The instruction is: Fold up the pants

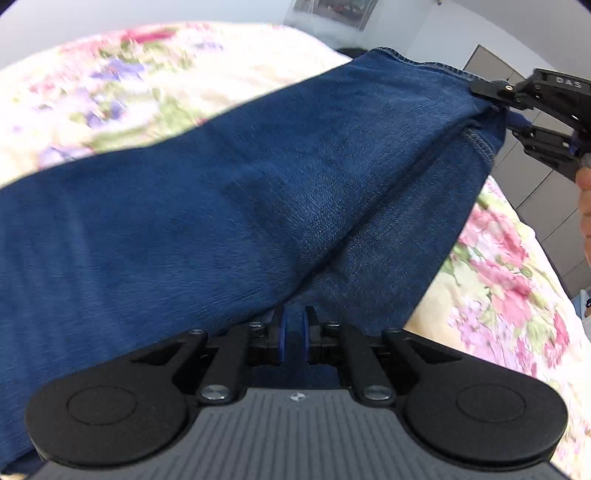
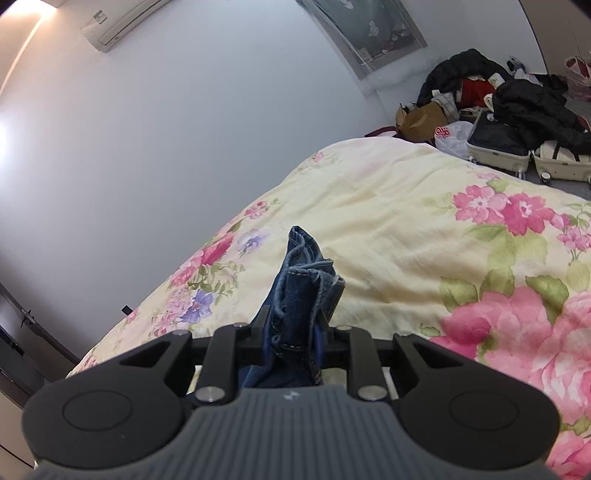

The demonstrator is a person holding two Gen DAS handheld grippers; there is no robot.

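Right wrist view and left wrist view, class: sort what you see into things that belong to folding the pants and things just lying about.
Part of the job:
blue jeans
left gripper, shut on the jeans
right gripper, clamped on bunched denim
floral bedspread, the folding surface

Just lying about:
pile of dark clothes
open suitcases
brown paper bag
air conditioner

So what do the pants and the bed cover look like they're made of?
The pants look like blue denim, matte: a woven twill grain and pale topstitched seams show, with bunched hems in the right gripper. The bed cover looks like soft printed cotton or a blend, matte and wrinkled, with a floral print; the exact fibre cannot be told.
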